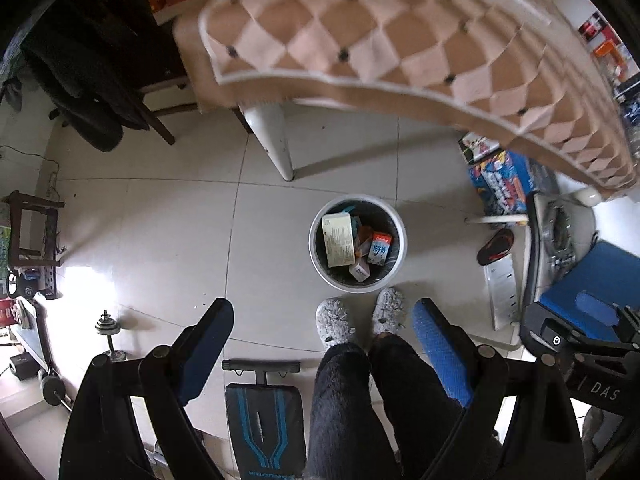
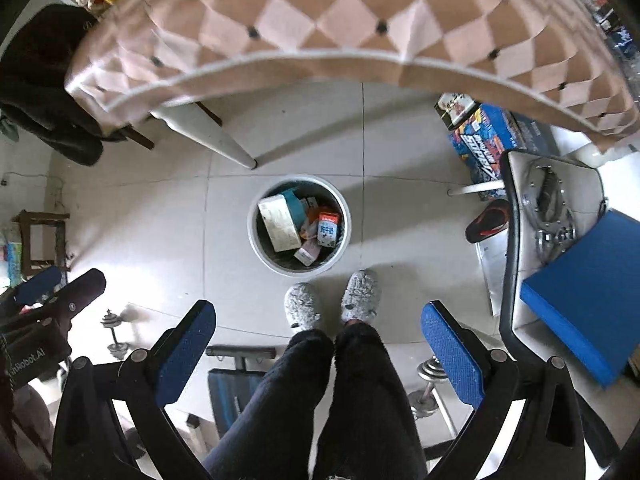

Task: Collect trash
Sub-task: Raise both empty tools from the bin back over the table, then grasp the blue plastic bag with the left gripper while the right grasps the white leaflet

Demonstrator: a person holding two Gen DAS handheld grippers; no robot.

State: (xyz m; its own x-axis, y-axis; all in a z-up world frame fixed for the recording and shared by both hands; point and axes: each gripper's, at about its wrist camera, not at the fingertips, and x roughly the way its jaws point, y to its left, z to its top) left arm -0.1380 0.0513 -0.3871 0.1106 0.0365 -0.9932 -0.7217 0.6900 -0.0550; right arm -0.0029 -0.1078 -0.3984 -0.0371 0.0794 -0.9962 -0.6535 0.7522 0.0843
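Tiled floor (image 1: 168, 216): one bin (image 1: 357, 243), two empty tools (image 1: 324, 344) (image 2: 318, 338).

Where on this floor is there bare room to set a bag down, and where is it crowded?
Free: the wide stretch of tiles bordered by the bin, the table leg and the dumbbell; also the tiles between bin and boxes. Crowded: the chair side with boxes and shoe; by the slippers.
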